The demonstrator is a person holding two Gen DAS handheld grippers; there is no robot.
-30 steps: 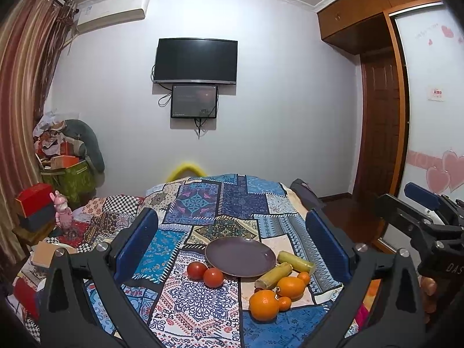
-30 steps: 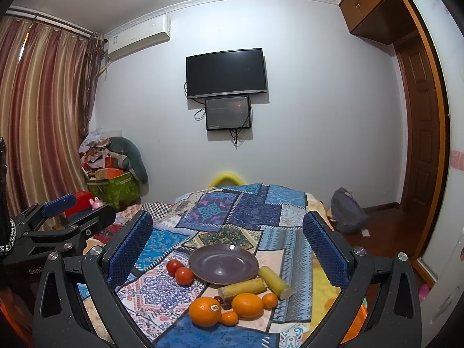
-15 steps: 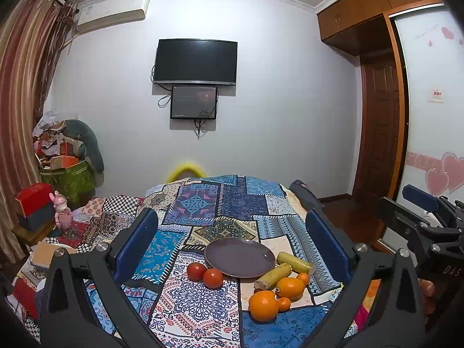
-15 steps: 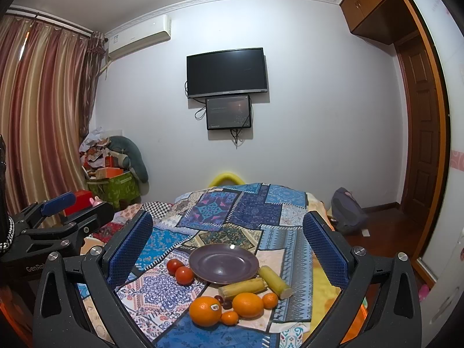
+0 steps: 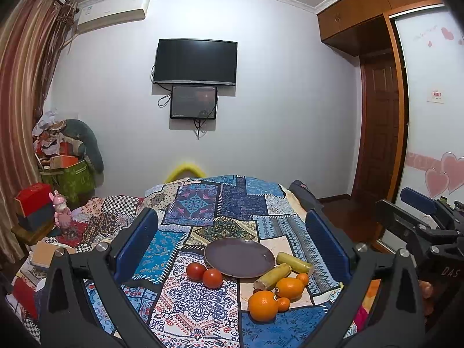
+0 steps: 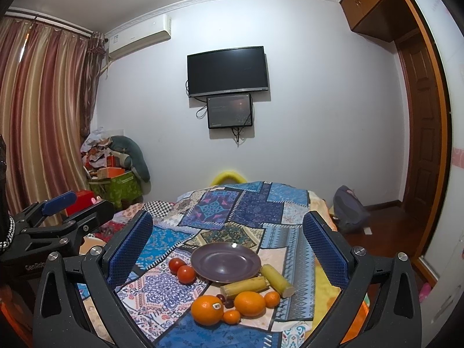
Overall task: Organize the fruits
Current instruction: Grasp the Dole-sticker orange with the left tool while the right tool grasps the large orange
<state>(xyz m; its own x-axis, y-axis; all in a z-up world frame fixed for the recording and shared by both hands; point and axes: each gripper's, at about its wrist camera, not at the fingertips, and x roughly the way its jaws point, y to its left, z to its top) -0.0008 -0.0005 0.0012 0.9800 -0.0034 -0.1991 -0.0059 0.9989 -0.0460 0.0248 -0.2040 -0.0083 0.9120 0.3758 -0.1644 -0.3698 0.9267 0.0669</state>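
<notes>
Both claws, left gripper (image 5: 232,237) and right gripper (image 6: 227,242), gape wide and empty, the bare plate (image 5: 239,257) ahead between their fingers, fruit ringing it for loading.

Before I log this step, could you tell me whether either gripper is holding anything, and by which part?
Nothing is held: the left gripper and right gripper are both open and empty.

You face a pale wall (image 5: 290,101) with a dark television (image 5: 195,61) mounted on it, striped curtains (image 6: 43,110) to your left, and a wooden door (image 5: 380,133) to your right.
</notes>
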